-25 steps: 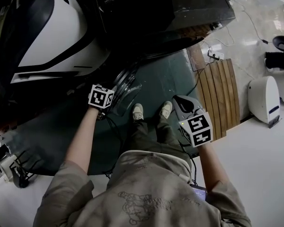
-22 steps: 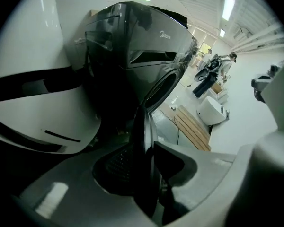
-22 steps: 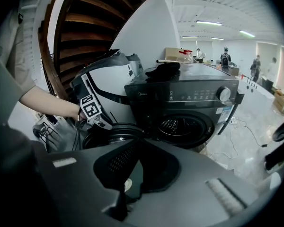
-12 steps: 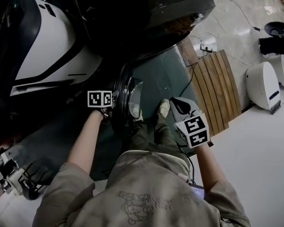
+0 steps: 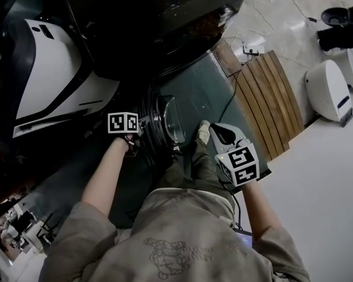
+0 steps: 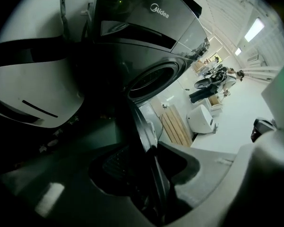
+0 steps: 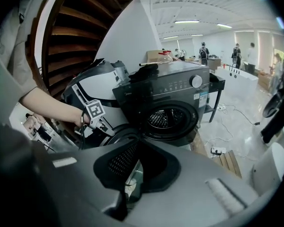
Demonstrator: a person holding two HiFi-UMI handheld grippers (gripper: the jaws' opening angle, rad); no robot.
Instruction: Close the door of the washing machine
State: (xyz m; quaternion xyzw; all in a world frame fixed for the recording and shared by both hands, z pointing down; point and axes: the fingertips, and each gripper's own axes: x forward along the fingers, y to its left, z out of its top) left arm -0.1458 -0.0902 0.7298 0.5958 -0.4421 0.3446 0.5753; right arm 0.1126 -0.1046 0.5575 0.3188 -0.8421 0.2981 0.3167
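Observation:
The dark washing machine stands at the top of the head view, and its round glass door is swung partly out from the front. My left gripper is shut on the door's rim. In the left gripper view the door edge runs between the jaws of that gripper, below the drum opening. My right gripper hangs in the air right of the door, shut on nothing. In the right gripper view the right gripper points at the machine, its drum opening and the door.
A white and black appliance stands left of the machine. A wooden slat board lies on the floor to the right, with cables and a power strip behind it. A white device sits at far right. People stand far back.
The door has swung from lying wide open to standing edge-on, nearer the machine's front, with my left gripper still on it. The right gripper has barely shifted.

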